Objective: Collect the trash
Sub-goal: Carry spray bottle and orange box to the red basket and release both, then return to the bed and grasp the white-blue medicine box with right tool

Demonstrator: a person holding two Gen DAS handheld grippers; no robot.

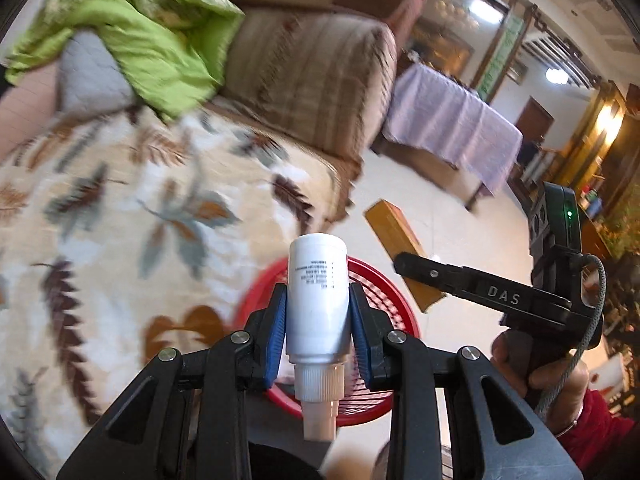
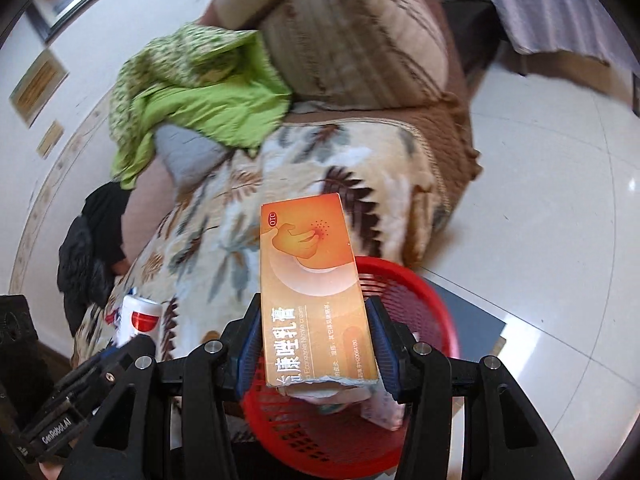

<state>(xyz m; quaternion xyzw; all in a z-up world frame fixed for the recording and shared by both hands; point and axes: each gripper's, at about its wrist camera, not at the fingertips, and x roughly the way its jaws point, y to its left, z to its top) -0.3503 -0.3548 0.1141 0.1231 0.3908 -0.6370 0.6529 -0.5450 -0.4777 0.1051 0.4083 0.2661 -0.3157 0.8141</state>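
Observation:
My left gripper [image 1: 318,300] is shut on a white plastic bottle [image 1: 317,300], cap end toward the camera, held above a red mesh basket [image 1: 384,300]. My right gripper [image 2: 314,320] is shut on an orange medicine carton [image 2: 312,280] with a torn near end, held over the same red basket [image 2: 416,304]. The carton [image 1: 400,244] and right gripper [image 1: 408,262] also show in the left wrist view at right. The bottle [image 2: 136,316] and the left gripper's body [image 2: 80,392] show at lower left in the right wrist view. Crumpled paper [image 2: 380,404] lies in the basket.
A sofa covered by a leaf-patterned blanket [image 1: 140,220] stands beside the basket, with a green cloth [image 1: 152,40] and striped cushion [image 1: 320,72] at its back. White tiled floor [image 2: 540,200] lies right. A table with a lilac cloth [image 1: 448,120] stands farther off.

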